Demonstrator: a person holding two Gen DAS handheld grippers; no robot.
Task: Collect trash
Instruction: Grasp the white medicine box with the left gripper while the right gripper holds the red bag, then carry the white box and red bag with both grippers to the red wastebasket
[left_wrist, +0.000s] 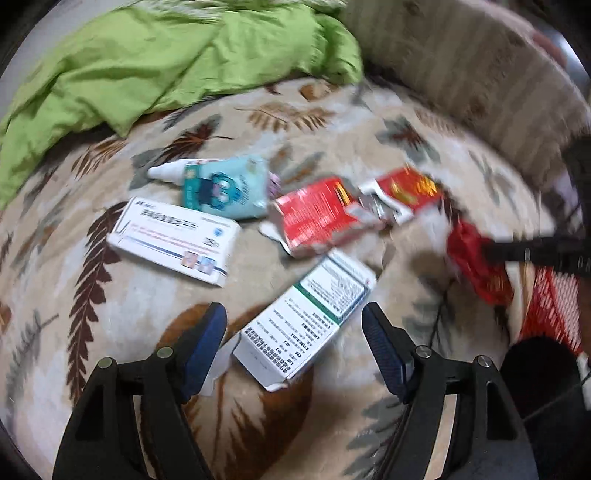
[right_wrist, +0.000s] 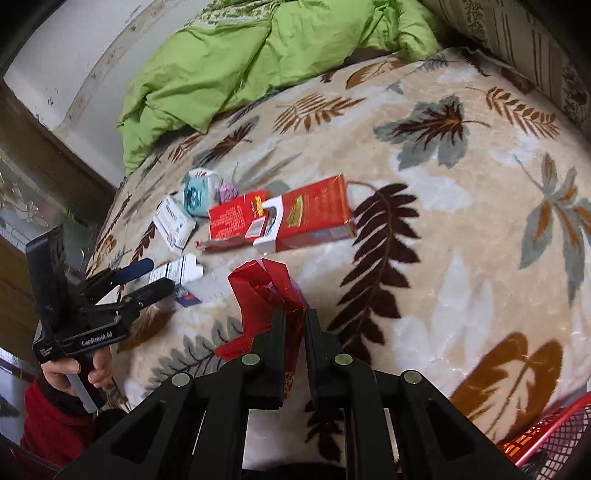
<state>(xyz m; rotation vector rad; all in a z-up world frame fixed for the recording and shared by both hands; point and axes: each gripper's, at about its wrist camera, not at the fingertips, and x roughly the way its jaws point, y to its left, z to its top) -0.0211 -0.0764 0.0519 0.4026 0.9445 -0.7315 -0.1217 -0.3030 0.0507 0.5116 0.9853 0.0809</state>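
Trash lies on a leaf-patterned blanket (left_wrist: 332, 122). My left gripper (left_wrist: 294, 332) is open, its blue pads on either side of a white and green medicine box (left_wrist: 306, 321). Beyond it lie a white and blue box (left_wrist: 173, 240), a light blue pouch (left_wrist: 225, 188) and torn red packaging (left_wrist: 332, 214). My right gripper (right_wrist: 295, 321) is shut on a crumpled red wrapper (right_wrist: 266, 288) and holds it above the blanket. In the left wrist view the right gripper (left_wrist: 491, 253) and the red wrapper (left_wrist: 472, 262) show at the right.
A green duvet (left_wrist: 166, 62) is bunched at the back. A red mesh basket (right_wrist: 546, 439) stands at the lower right, also in the left wrist view (left_wrist: 550, 310). A striped pillow (left_wrist: 461, 62) lies at the back right. The bed's left edge (right_wrist: 107, 206) drops off.
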